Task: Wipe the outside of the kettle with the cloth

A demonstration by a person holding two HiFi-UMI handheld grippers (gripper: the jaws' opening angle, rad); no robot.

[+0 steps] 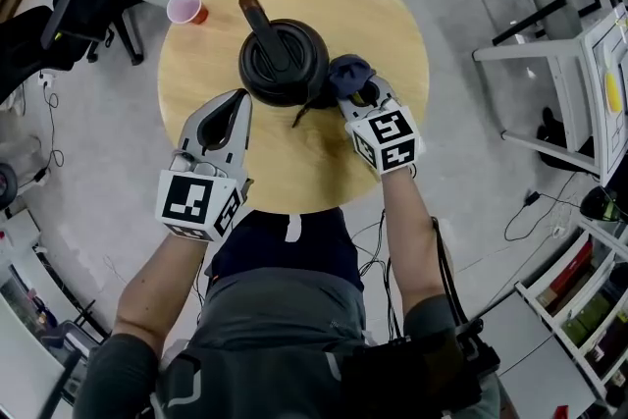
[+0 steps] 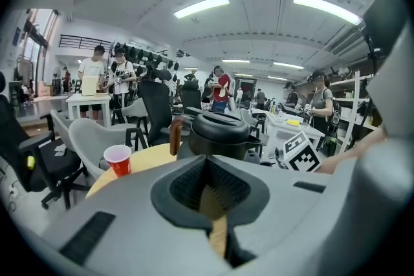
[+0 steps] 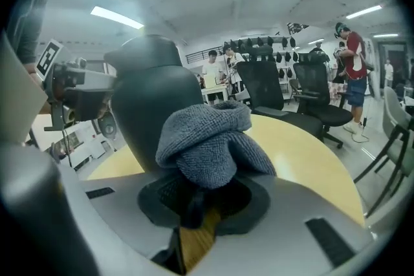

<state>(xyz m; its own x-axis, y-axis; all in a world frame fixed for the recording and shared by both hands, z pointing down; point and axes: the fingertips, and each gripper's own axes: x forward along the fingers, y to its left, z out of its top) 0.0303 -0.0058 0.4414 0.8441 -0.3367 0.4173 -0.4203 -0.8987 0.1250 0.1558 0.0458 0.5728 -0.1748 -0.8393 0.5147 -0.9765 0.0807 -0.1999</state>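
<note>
Right gripper (image 1: 359,95) is clamped on the cloth (image 1: 349,72), probably touching the kettle (image 1: 285,62) mid table (image 1: 294,174). Left gripper (image 1: 239,99) is closed on nothing, so a hard wipe could shove the unbraced kettle toward the cup (image 1: 185,7).

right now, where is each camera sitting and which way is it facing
Head view: on the person's head, looking steeply down at the table; both forearms show.
Left gripper view: rides the left gripper, faces the kettle; its shut jaws show.
Right gripper view: rides the right gripper, faces the kettle's side; jaws clamp the cloth.
All three share the kettle.
</note>
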